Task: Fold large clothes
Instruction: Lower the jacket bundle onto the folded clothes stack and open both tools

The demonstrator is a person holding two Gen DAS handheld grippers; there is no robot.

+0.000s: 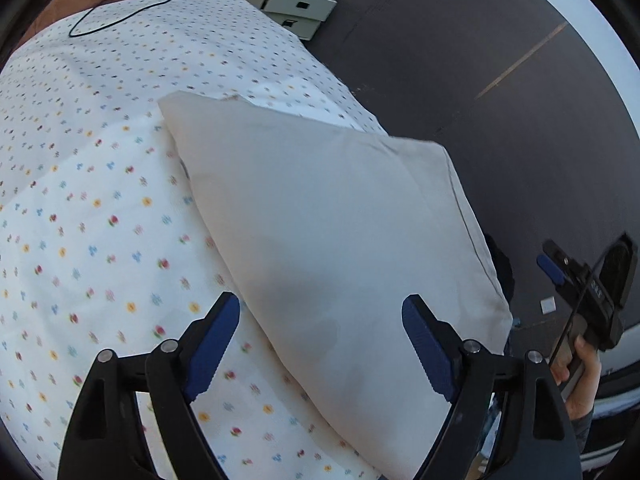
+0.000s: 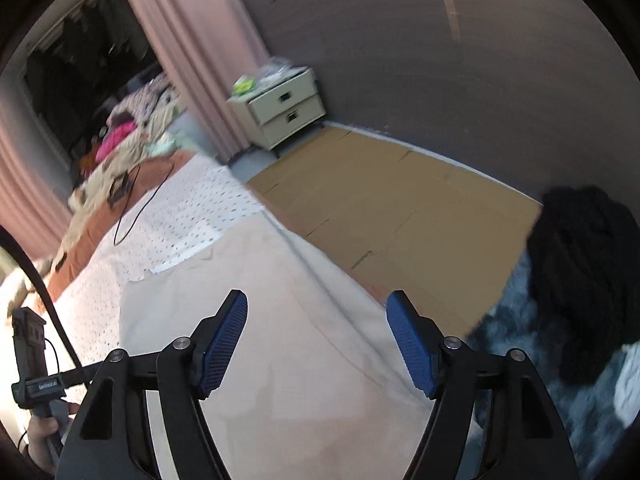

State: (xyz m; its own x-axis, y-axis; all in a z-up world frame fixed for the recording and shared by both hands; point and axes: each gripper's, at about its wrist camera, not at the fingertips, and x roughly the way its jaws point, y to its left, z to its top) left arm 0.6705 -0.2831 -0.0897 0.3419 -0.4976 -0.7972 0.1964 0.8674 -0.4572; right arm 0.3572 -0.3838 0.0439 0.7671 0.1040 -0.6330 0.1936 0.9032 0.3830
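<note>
A folded cream garment (image 1: pixel 328 224) lies flat on the bed's flower-print sheet (image 1: pixel 100 208), near the bed's edge beside the dark floor (image 1: pixel 500 92). In the left wrist view the cloth spreads from about 11 o'clock down to 5 o'clock, one corner pointing up toward 11 and its hemmed edge running along the 3 o'clock side.

The left gripper (image 1: pixel 320 342) hangs over the near part of the garment with its jaws released and spread wide; nothing is pinched between the blue pads (image 1: pixel 212 344). The cloth lies below and ahead of the gap, at 12 o'clock from the jaws, and the left pad sits over the sheet just off the cloth's edge. No contact between pads and fabric is evident.

The right gripper (image 2: pixel 316 342) is likewise released, jaws wide apart and empty. In its view the same cream garment (image 2: pixel 260 312) fills the area under and ahead of the jaws, from 9 o'clock to 12 o'clock, with the bed's edge running toward 1 o'clock.

A black clothing pile (image 2: pixel 588 280) sits at 3 o'clock, well apart from the jaws. A white two-drawer nightstand (image 2: pixel 284 108) stands at 12 o'clock beside a pink curtain (image 2: pixel 200 52). A black cable (image 1: pixel 120 16) loops across the far sheet.
</note>
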